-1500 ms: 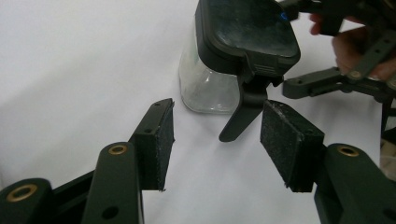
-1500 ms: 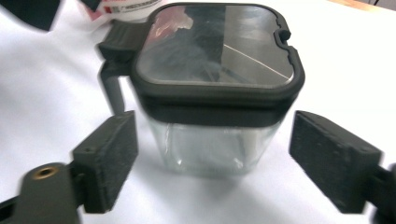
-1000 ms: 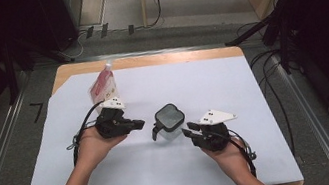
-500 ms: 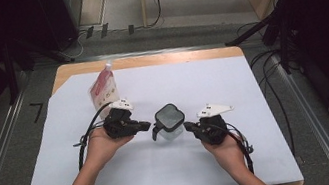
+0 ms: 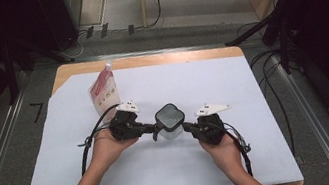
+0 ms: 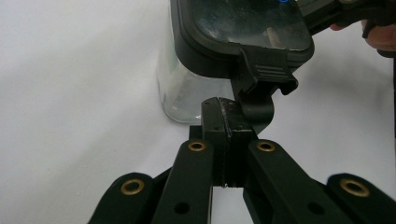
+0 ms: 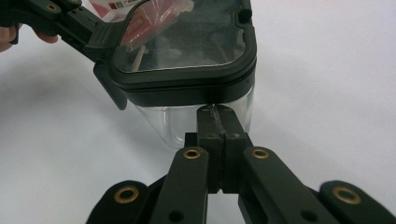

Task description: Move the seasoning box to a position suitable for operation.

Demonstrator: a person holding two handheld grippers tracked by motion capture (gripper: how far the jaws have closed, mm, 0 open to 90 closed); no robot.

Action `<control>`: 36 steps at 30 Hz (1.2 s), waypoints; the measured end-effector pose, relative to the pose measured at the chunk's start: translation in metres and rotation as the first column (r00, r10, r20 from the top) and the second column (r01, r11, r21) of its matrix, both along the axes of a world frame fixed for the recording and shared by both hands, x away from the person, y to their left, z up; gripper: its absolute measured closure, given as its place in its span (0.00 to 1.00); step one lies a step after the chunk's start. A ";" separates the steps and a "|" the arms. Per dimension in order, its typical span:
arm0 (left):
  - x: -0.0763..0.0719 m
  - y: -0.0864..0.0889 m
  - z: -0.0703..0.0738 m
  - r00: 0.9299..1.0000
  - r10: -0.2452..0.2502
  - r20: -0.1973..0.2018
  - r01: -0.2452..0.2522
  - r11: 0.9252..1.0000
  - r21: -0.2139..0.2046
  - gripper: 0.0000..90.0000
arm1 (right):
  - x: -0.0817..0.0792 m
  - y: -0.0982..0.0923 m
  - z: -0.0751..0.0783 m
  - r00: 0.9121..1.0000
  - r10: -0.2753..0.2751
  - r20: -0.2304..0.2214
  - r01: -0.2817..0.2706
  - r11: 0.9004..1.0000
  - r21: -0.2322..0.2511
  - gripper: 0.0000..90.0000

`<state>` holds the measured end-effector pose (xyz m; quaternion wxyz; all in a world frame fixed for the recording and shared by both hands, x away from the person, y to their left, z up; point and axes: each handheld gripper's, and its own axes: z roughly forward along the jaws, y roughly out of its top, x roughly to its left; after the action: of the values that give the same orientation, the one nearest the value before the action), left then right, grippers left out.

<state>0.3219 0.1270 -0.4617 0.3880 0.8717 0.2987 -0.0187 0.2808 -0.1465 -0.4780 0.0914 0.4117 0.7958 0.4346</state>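
Note:
A clear square container (image 5: 171, 131) with a black-framed lid (image 5: 170, 116) stands mid-table on the white sheet. My left gripper (image 5: 153, 128) is shut, its tips against the lid's left side. In the left gripper view the closed tips (image 6: 225, 106) sit beside the lid's hanging black latch (image 6: 264, 79), nothing visibly between them. My right gripper (image 5: 186, 127) is shut too. Its tips (image 7: 216, 113) touch the lid's lower rim (image 7: 187, 91) above the clear wall (image 7: 163, 123). Each gripper is held by a hand.
A red and white pouch (image 5: 103, 89) stands upright behind the left hand. The white sheet (image 5: 268, 120) covers a wooden table (image 5: 147, 59). Cables (image 5: 86, 151) trail from both grippers. Metal rails and dark equipment surround the table.
Both hands have drawn in toward the container, the left gripper from the left and the right gripper from the lower right, until their tips meet the lid.

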 end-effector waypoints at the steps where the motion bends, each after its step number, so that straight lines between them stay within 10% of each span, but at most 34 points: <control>1: -0.002 -0.002 0.001 1.000 -0.004 0.002 0.004 1.000 0.009 1.00 | 0.000 -0.001 0.000 1.000 0.000 0.004 0.000 1.000 -0.007 1.00; 36: -0.020 -0.033 -0.001 0.999 -0.039 0.000 0.039 0.998 -0.044 1.00 | 0.020 -0.003 0.002 0.998 -0.052 0.029 0.052 0.999 0.016 1.00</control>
<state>0.3018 0.0942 -0.4630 0.4064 0.8686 0.2815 -0.0333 0.3006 -0.1495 -0.4756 0.1114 0.4263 0.7802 0.4441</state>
